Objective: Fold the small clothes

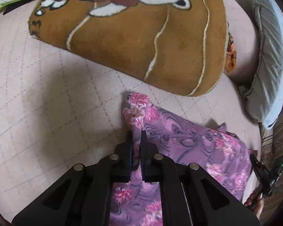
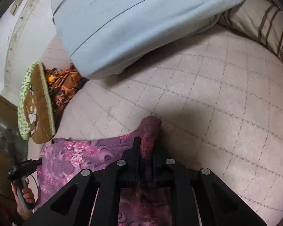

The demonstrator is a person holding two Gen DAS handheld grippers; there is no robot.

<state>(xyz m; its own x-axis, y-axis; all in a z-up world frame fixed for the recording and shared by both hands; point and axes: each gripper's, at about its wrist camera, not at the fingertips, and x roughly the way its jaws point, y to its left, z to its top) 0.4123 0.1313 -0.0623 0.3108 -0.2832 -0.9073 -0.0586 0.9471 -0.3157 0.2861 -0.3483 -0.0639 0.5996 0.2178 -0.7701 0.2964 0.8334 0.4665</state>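
Note:
A small purple garment with pink flowers (image 1: 188, 143) lies on the pink quilted bed cover (image 1: 47, 94). My left gripper (image 1: 136, 131) is shut on its left corner, the cloth pinched between the black fingers and bunched up past the tips. In the right wrist view the same garment (image 2: 81, 156) stretches to the left, and my right gripper (image 2: 146, 141) is shut on its other corner, which pokes up beyond the fingers. The other gripper shows at the edge of each view, at the cloth's far end.
A brown cartoon blanket (image 1: 141, 37) lies folded just beyond the garment. A pale blue pillow (image 2: 132, 22) lies at the bed's end, with orange patterned cloth (image 2: 66, 86) beside it. A striped beige sheet (image 2: 264, 24) edges the bed. Bare quilted cover (image 2: 217, 94) lies ahead of my right gripper.

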